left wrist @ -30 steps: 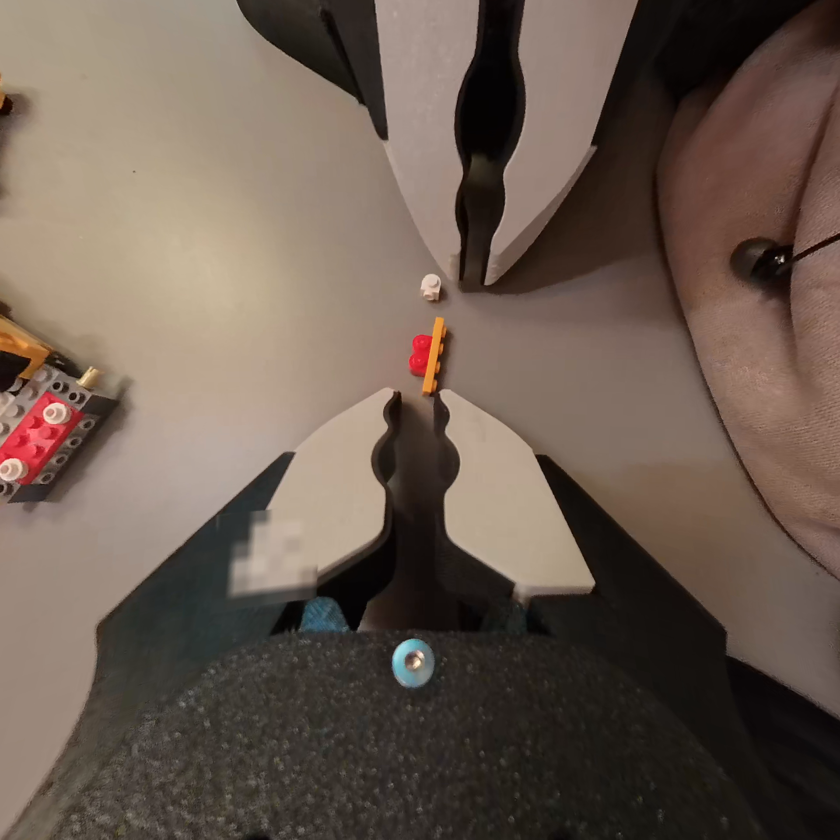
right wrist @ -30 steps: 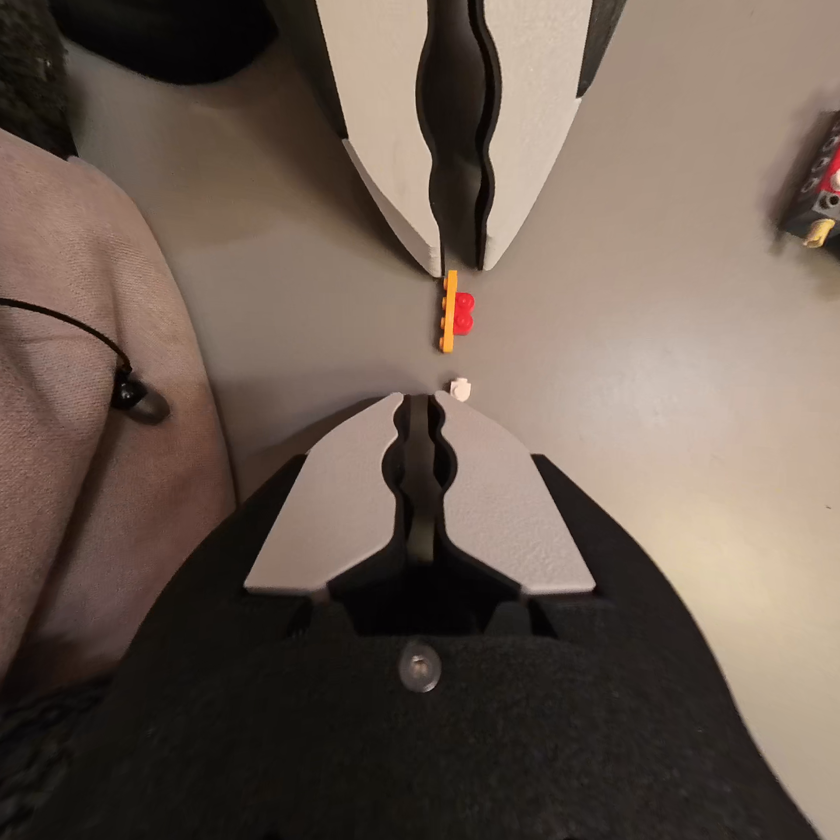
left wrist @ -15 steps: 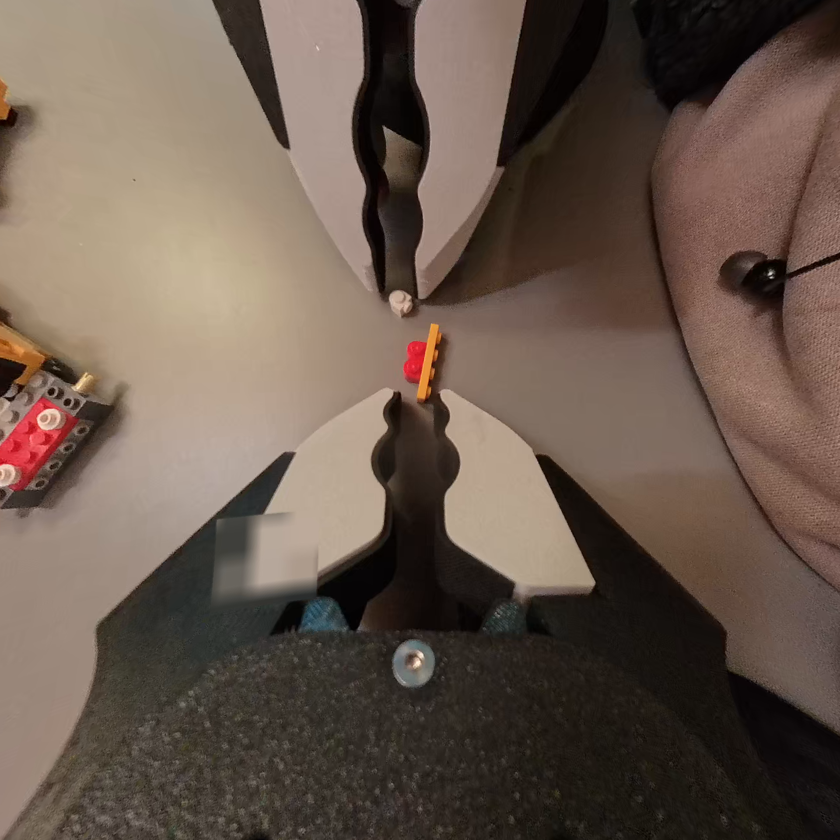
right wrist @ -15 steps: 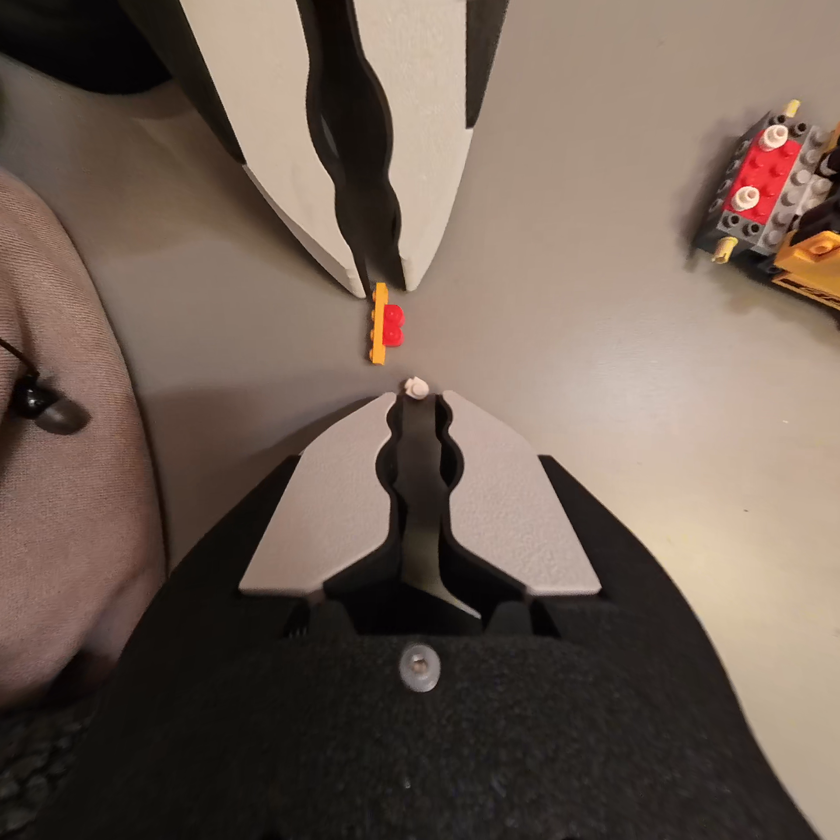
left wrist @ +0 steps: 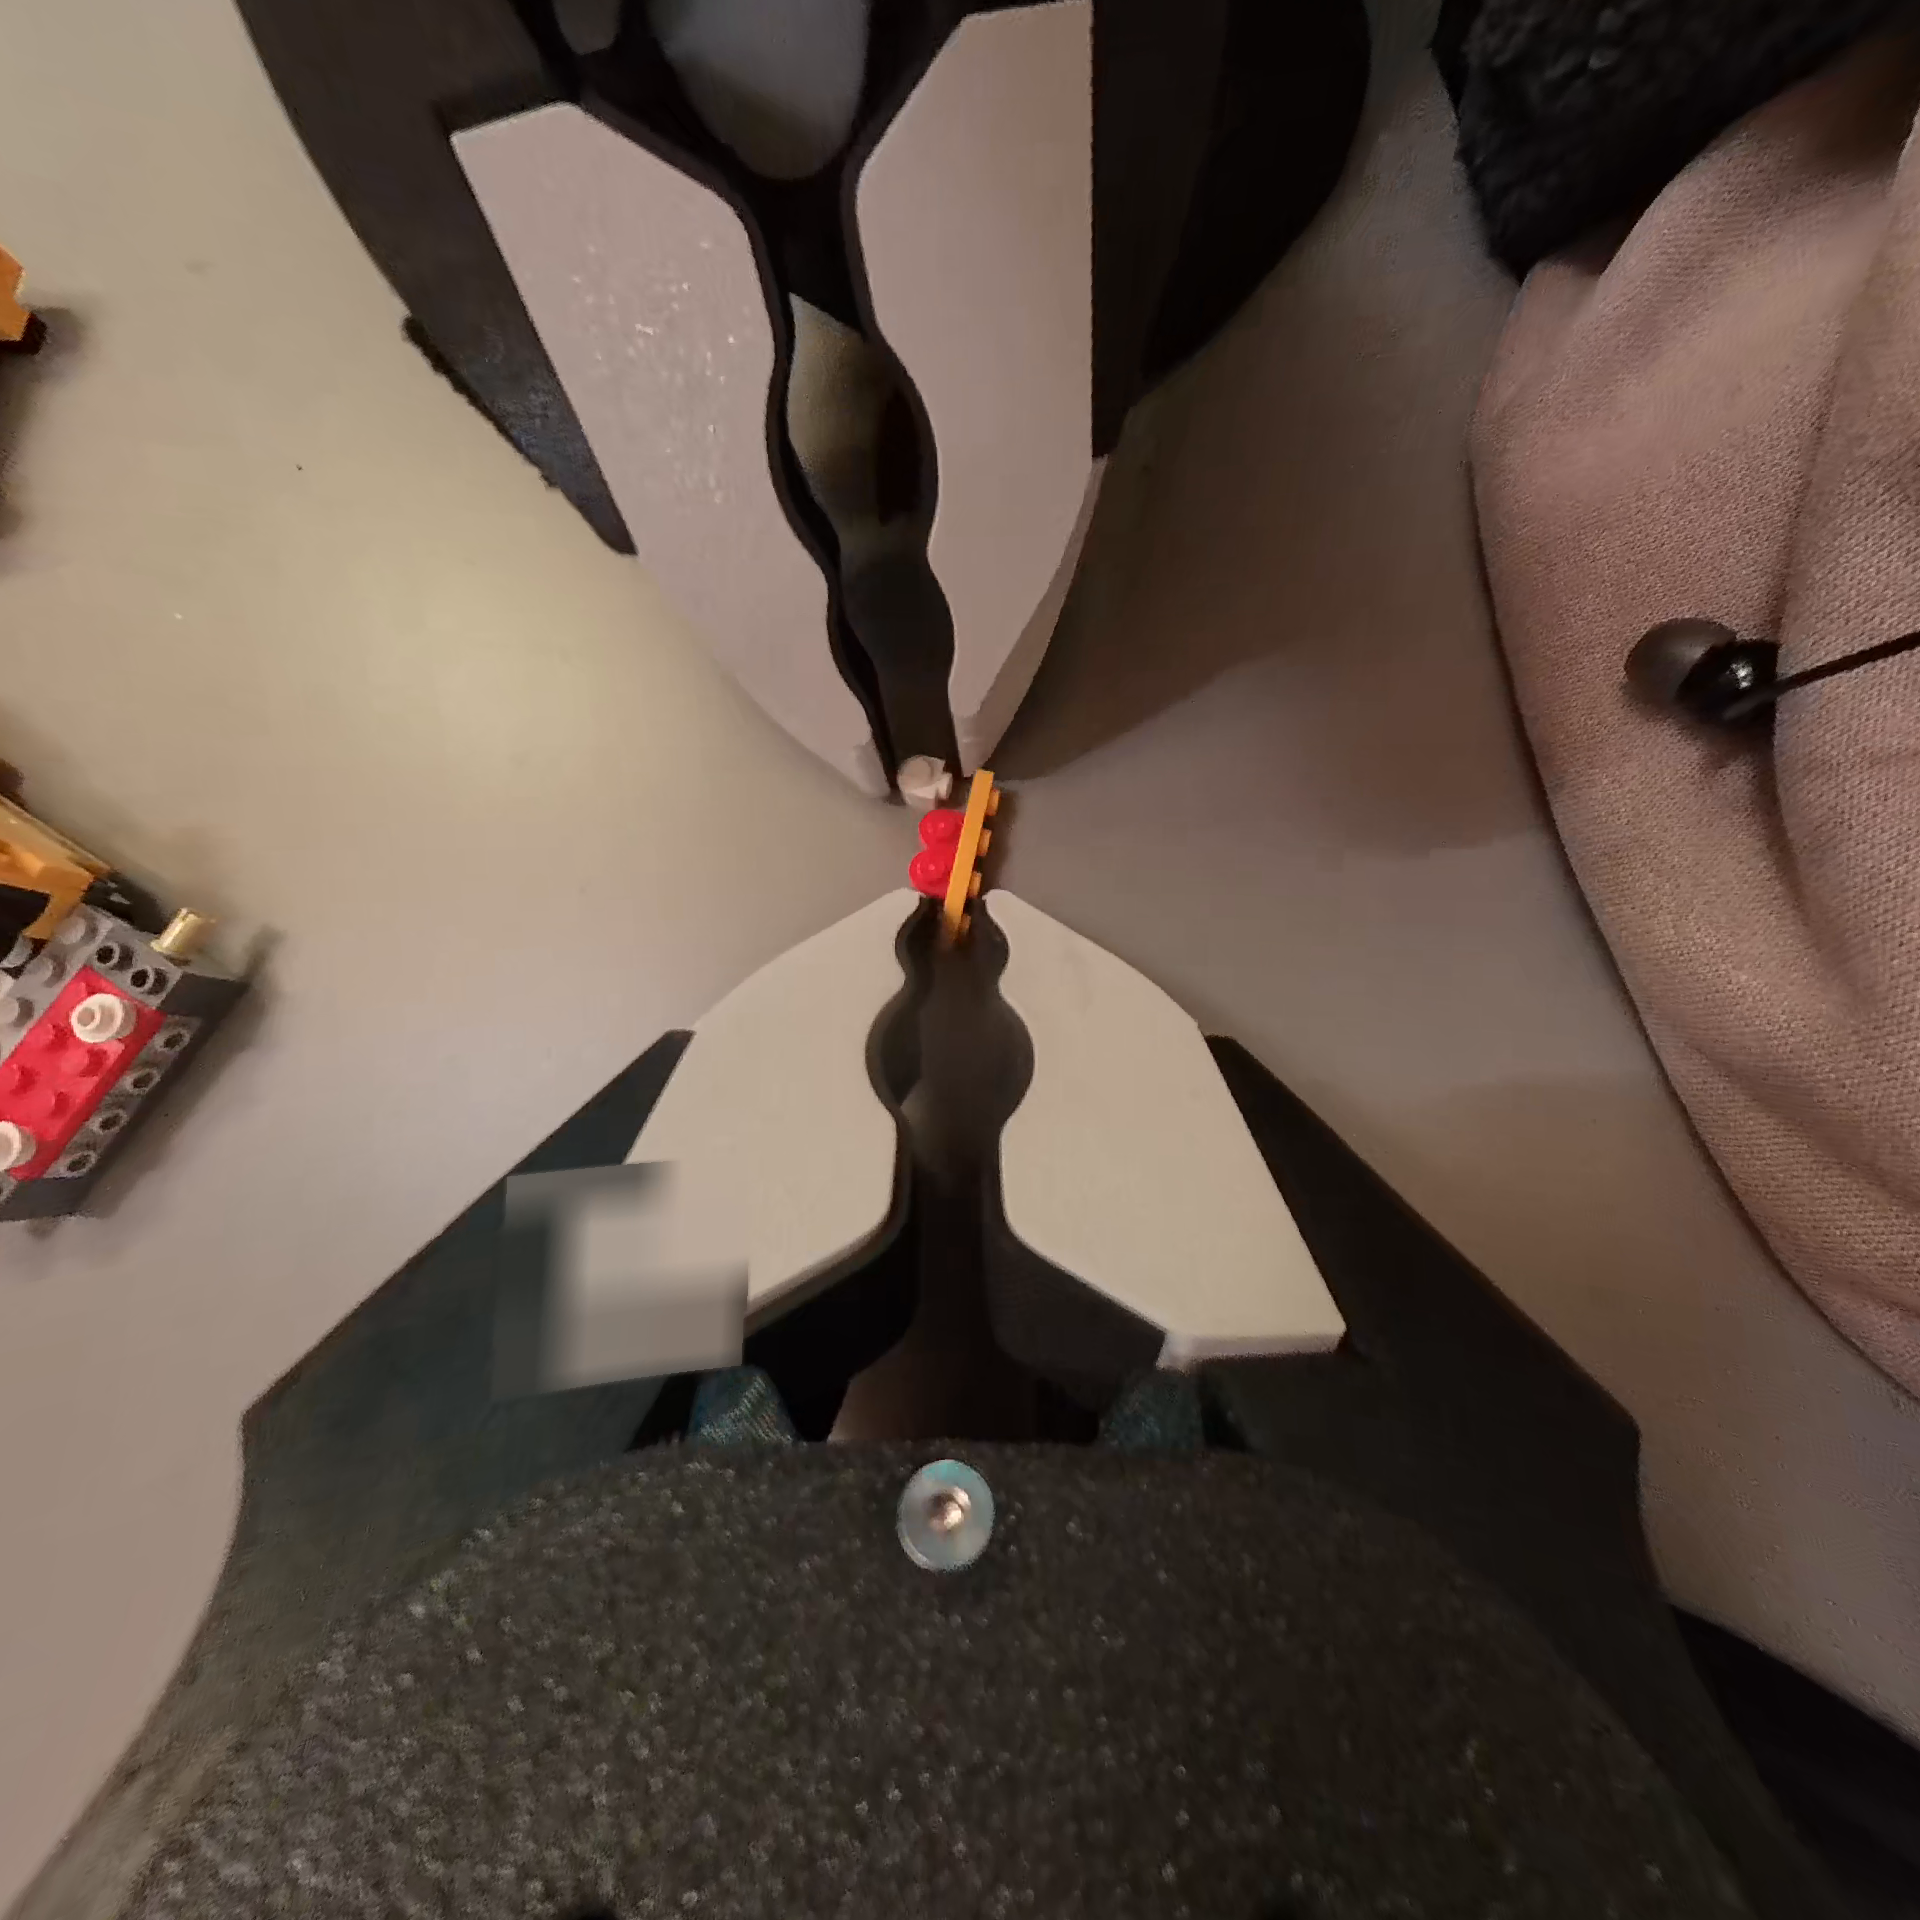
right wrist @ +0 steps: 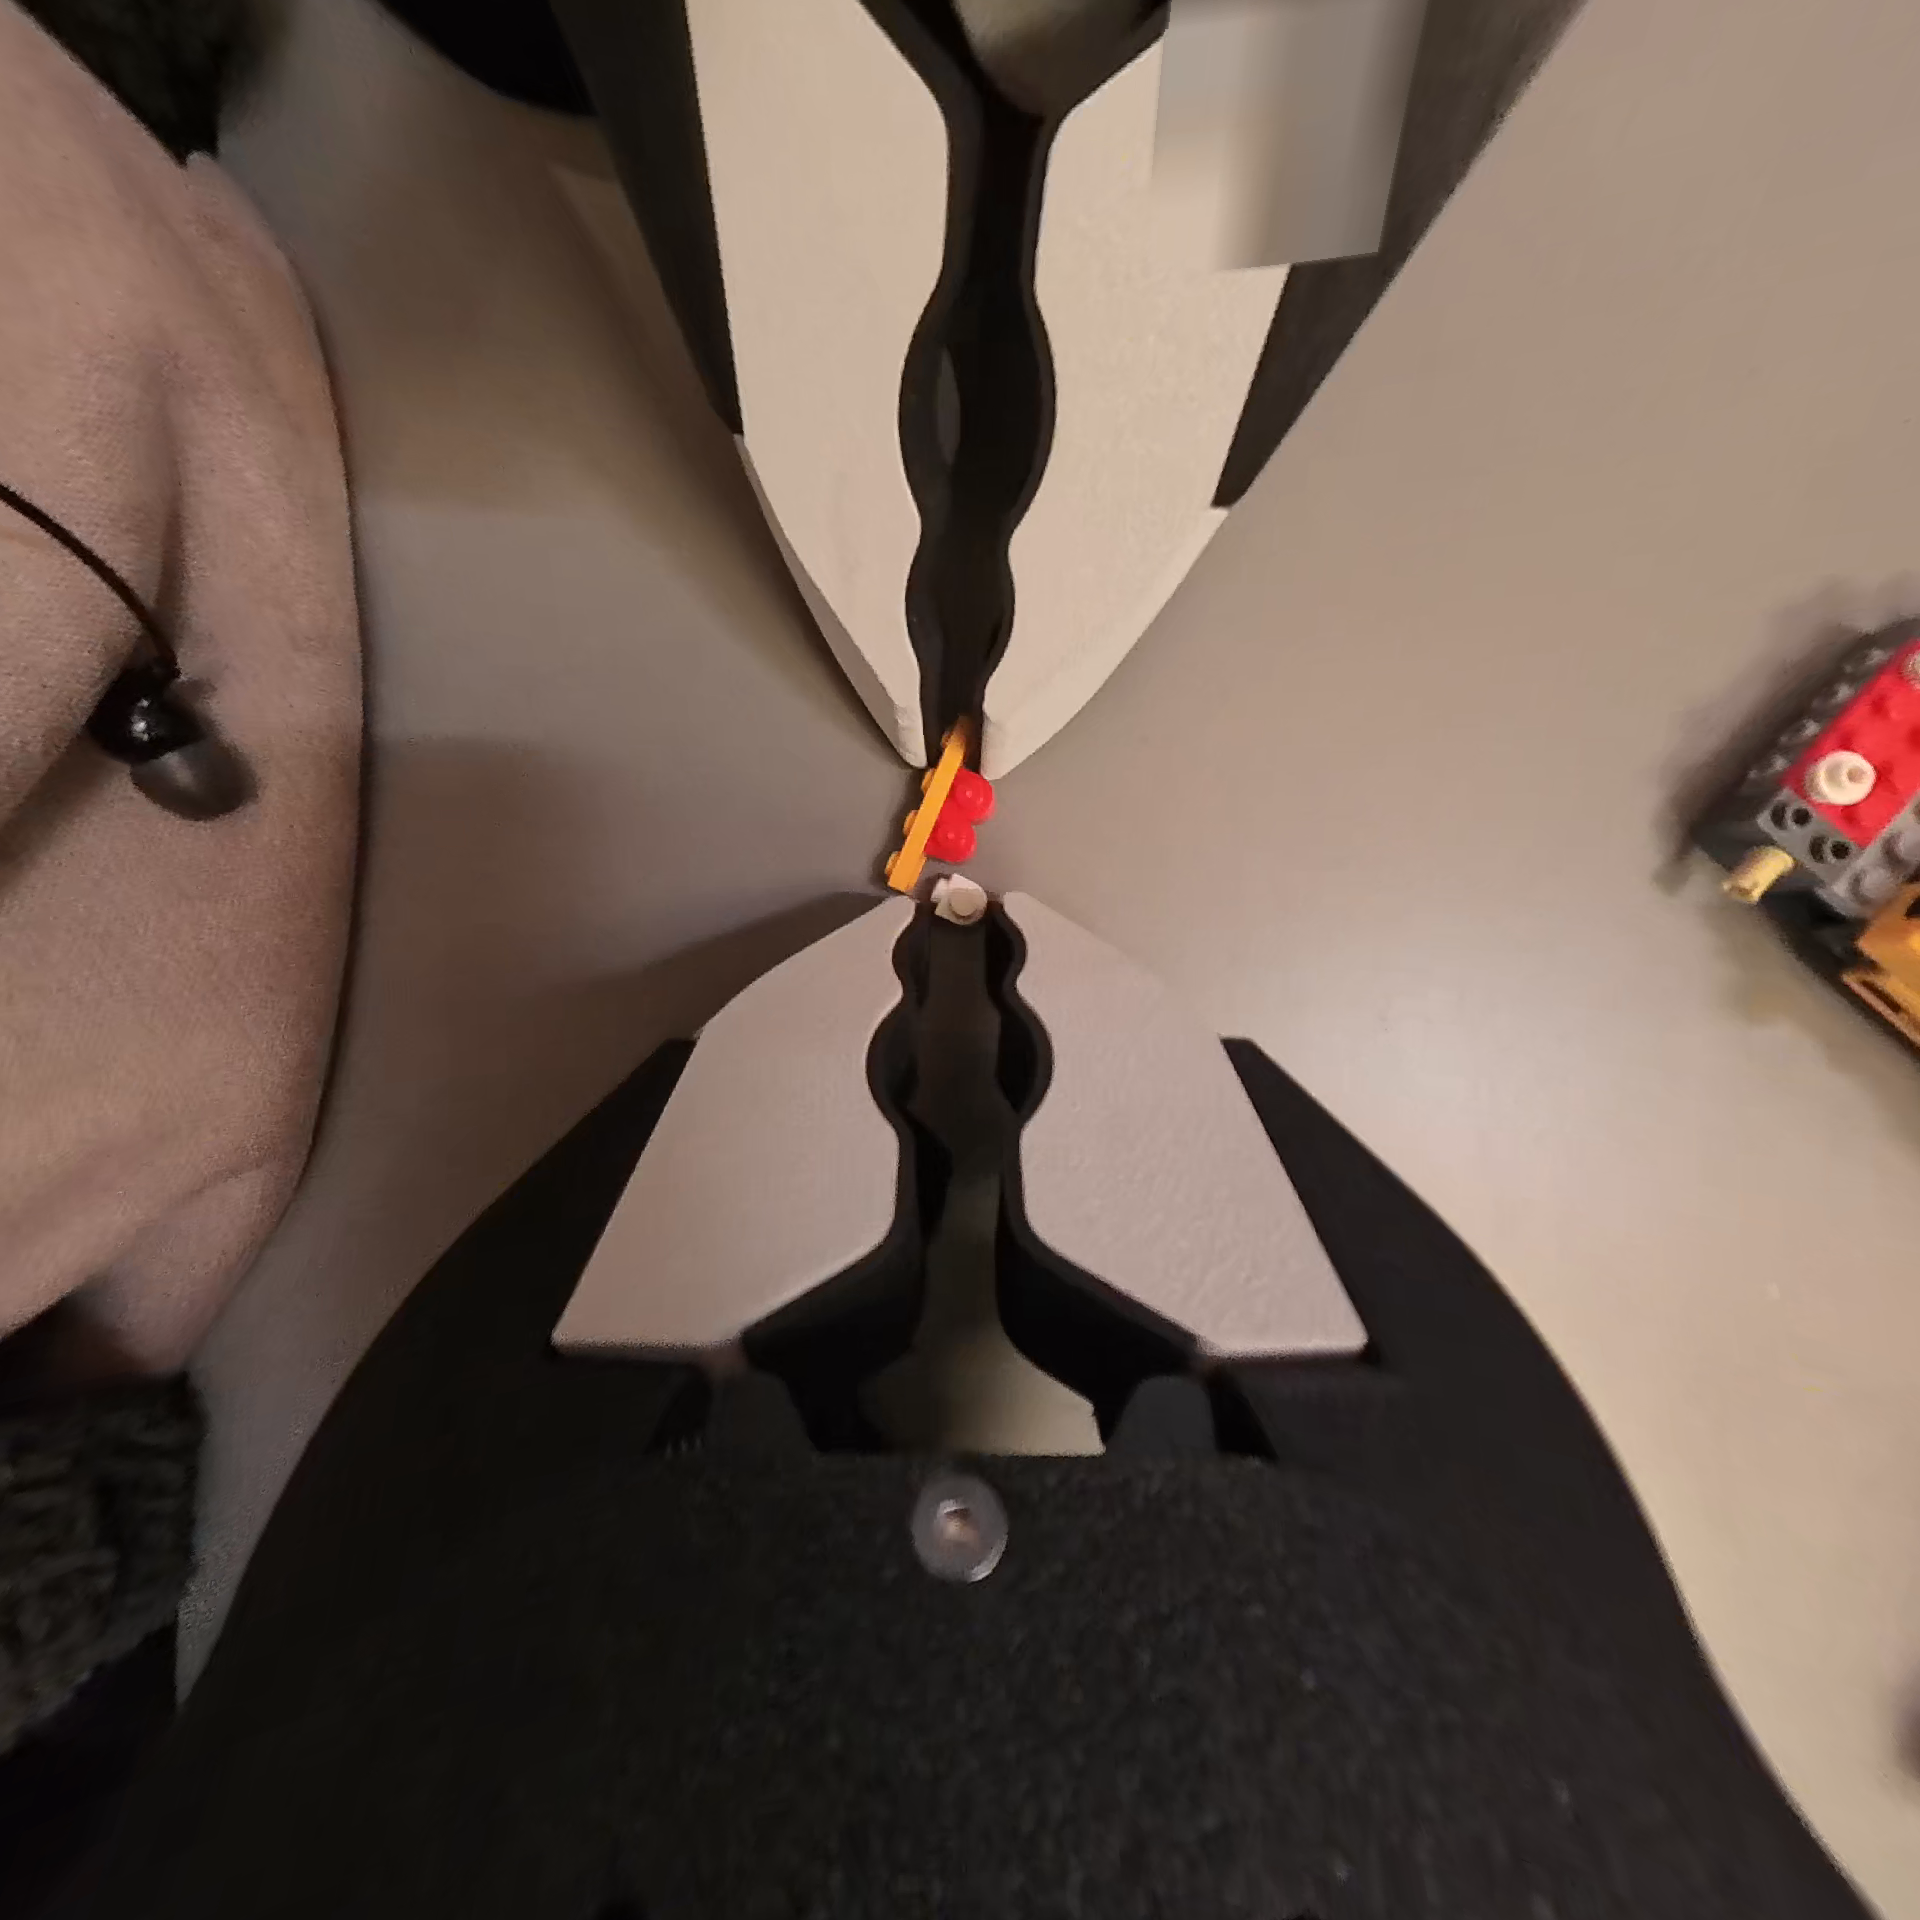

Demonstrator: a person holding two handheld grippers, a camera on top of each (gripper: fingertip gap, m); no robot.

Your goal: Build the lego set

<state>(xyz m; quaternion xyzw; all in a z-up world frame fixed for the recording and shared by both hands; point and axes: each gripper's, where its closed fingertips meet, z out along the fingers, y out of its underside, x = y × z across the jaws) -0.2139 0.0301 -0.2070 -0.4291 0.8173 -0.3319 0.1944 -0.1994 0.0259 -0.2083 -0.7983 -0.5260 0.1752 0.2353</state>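
Note:
My left gripper [left wrist: 951, 909] is shut on the lower end of a thin orange plate [left wrist: 975, 844] that has a small red piece [left wrist: 933, 852] stuck on its side. My right gripper [right wrist: 956, 902] faces it tip to tip and is shut on a small white round stud [right wrist: 957, 898]. The stud [left wrist: 924, 777] sits right against the top of the red piece. In the right wrist view the orange plate [right wrist: 928, 812] and red piece [right wrist: 961, 816] hang from the left gripper [right wrist: 951, 750] above. The right gripper [left wrist: 925, 764] shows at the top of the left wrist view.
A partly built model [left wrist: 73, 1060] of grey, red and yellow bricks lies on the grey table [left wrist: 416, 727]; it also shows in the right wrist view [right wrist: 1849, 800]. A person's beige garment [left wrist: 1714, 935] with a black earbud [left wrist: 1704, 675] lies close beside the grippers. Less than 4 cm separates the two grippers' tips.
The right gripper opened slightly, took the white stud between its tips, and moved toward the left gripper. The stud now meets the red piece on the orange plate.

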